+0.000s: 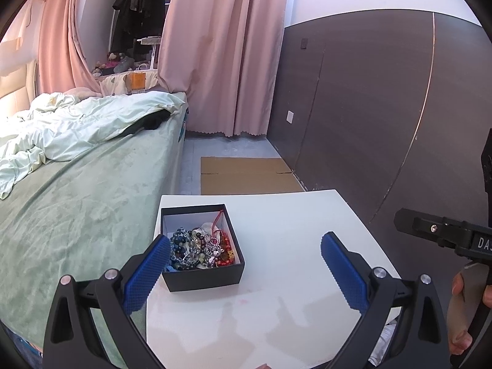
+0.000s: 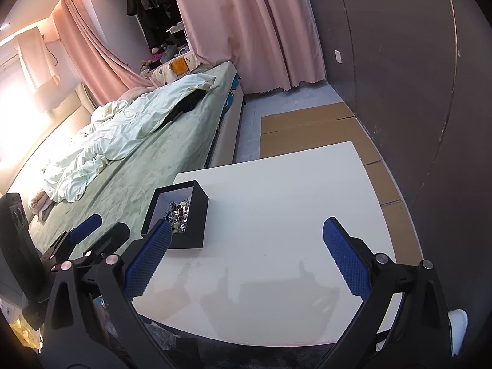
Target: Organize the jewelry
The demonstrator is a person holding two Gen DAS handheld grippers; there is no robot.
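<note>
- The left tongs [image 1: 245, 247] hover over the white counter [image 1: 292, 233], blue pads spread apart, gripping nothing.
- The right tongs [image 2: 247, 233] likewise stand wide apart and hold nothing.
- A black jewelry box [image 1: 201, 246], heaped with beaded bracelets [image 1: 200, 247], sits at the counter's 10 o'clock corner, beside the bed [image 1: 77, 203].

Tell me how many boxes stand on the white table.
1. The black box stands near the left edge of the white table, beside the bed, open and full of bead jewelry. No other box is visible.
</note>
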